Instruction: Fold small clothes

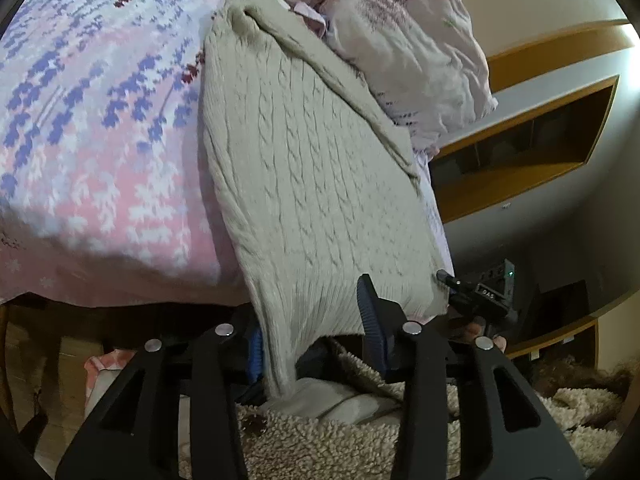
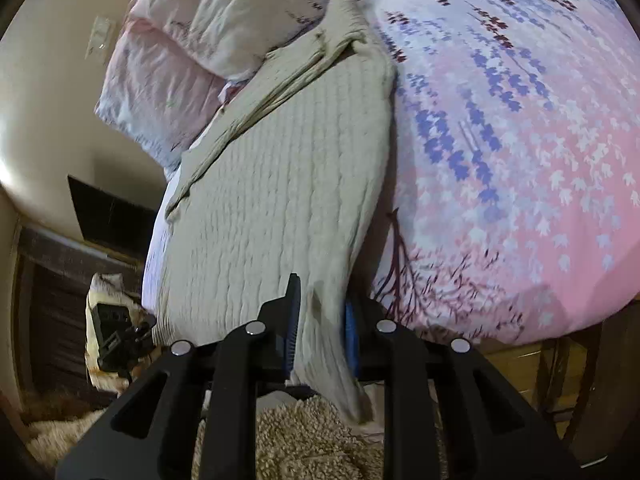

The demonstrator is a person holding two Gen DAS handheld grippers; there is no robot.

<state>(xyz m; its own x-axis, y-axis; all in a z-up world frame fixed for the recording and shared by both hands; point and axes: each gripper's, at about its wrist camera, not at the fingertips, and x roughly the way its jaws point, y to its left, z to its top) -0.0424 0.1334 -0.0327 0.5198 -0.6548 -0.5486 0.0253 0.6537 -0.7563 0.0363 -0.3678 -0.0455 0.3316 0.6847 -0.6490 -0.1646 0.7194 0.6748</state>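
A beige cable-knit sweater [image 1: 304, 176] lies stretched along the edge of the bed, its far end bunched near the pillows. My left gripper [image 1: 312, 336] is shut on one near corner of its hem. My right gripper [image 2: 320, 320] is shut on the other near corner of the sweater [image 2: 276, 192]. Both hold the hem just off the bed's edge, and the cloth hangs down between the fingers. The right gripper also shows in the left wrist view [image 1: 480, 292], and the left one shows in the right wrist view [image 2: 120, 332].
The bed has a pink and lilac floral cover [image 1: 92, 120]. Crumpled pale pink pillows or bedding [image 1: 408, 32] lie at the sweater's far end. A fluffy beige fleece [image 1: 320, 436] is below the grippers. A wooden shelf [image 1: 520, 152] is on the wall.
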